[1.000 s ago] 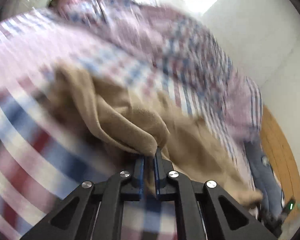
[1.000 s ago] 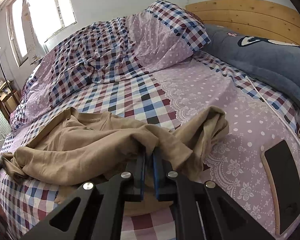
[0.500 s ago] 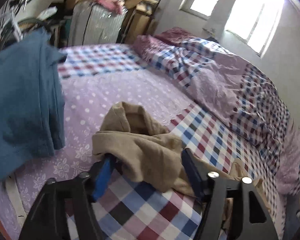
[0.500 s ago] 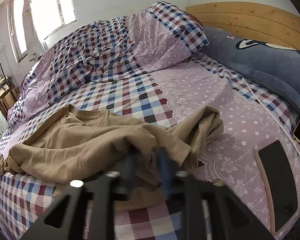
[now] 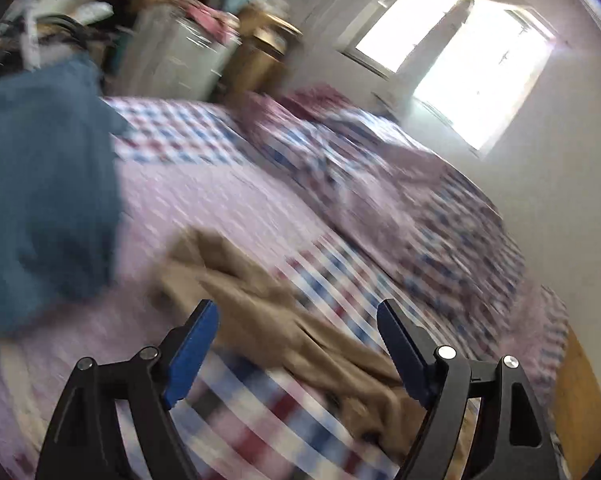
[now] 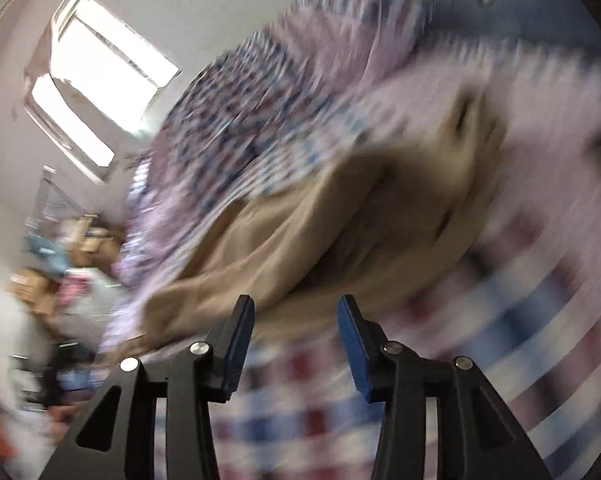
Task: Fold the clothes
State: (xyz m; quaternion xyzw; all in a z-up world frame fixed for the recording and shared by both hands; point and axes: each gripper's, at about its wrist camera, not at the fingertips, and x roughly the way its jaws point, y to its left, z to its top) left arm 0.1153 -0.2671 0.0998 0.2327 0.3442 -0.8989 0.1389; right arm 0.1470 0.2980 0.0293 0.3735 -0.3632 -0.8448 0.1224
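A tan garment (image 5: 284, 320) lies crumpled on the checked and purple bedsheet (image 5: 228, 208). My left gripper (image 5: 296, 312) hovers over its near end with the jaws wide and still opening; the cloth lies below and between the blue pads (image 5: 192, 344) but they do not press it. In the blurred right wrist view the same tan garment (image 6: 320, 240) spreads ahead of my right gripper (image 6: 296, 308), whose jaws are also opening, with nothing pinched between the pads (image 6: 354, 344). A blue garment (image 5: 40, 200) lies at the left.
A bunched checked quilt (image 5: 412, 200) runs along the far side of the bed by the wall. Boxes and a cabinet (image 5: 204, 40) stand beyond the bed's end, under a bright window (image 5: 480, 72). A wooden bed frame (image 5: 580, 392) shows at the right edge.
Both grippers were shut on the tan garment a second ago and have let it go. The left jaws spread wide and swung toward the bed's end; the right view has rolled and blurred.
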